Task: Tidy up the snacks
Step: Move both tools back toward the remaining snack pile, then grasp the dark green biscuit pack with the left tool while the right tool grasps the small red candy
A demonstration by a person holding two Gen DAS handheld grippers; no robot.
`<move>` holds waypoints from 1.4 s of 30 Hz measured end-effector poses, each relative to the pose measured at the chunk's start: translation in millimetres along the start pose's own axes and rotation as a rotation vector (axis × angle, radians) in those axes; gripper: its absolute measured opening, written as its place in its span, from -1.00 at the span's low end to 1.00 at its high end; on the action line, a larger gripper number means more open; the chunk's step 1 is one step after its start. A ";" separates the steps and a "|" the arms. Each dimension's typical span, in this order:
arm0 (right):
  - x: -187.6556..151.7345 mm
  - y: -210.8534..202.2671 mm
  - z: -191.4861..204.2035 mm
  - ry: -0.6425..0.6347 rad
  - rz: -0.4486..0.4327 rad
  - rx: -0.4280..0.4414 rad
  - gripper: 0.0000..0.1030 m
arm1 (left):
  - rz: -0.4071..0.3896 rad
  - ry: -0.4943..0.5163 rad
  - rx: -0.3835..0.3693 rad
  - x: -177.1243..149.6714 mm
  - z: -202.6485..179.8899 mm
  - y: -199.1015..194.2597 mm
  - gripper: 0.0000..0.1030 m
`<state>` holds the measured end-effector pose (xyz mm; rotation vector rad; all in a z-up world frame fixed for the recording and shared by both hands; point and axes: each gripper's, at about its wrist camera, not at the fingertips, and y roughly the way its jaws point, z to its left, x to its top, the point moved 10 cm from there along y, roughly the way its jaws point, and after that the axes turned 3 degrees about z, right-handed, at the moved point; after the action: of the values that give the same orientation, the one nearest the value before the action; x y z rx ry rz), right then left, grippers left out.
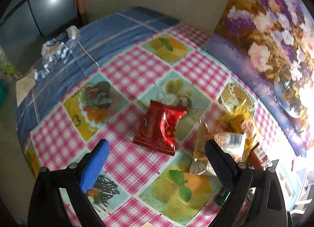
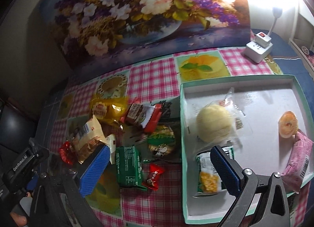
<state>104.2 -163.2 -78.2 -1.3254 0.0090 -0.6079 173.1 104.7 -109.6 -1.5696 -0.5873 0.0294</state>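
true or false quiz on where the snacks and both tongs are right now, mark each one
1. The round yellow bun lies inside the white tray. True.
2. The left tongs grip the red packet. False: they are open, and the packet lies flat on the tablecloth.
3. The green packet is in the tray. False: it lies on the tablecloth, left of the tray.
4. The right tongs are open and hold nothing. True.
5. A white power adapter stands beyond the tray. True.
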 end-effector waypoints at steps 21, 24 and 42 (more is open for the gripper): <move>-24.3 23.0 -12.1 -0.033 0.130 -0.126 0.07 | 0.190 0.255 -0.105 -59.2 -89.4 41.1 0.90; -20.4 18.4 -22.6 -0.002 0.124 -0.145 0.07 | 0.219 0.296 -0.108 -70.1 -101.4 47.2 0.89; -9.0 6.6 -68.2 0.108 0.115 -0.181 0.07 | 0.276 0.444 -0.150 -113.9 -152.0 56.6 0.44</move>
<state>76.0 -220.1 -105.3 -1.4544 0.2313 -0.5905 149.9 -77.4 -184.3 -1.7248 -0.0241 -0.1551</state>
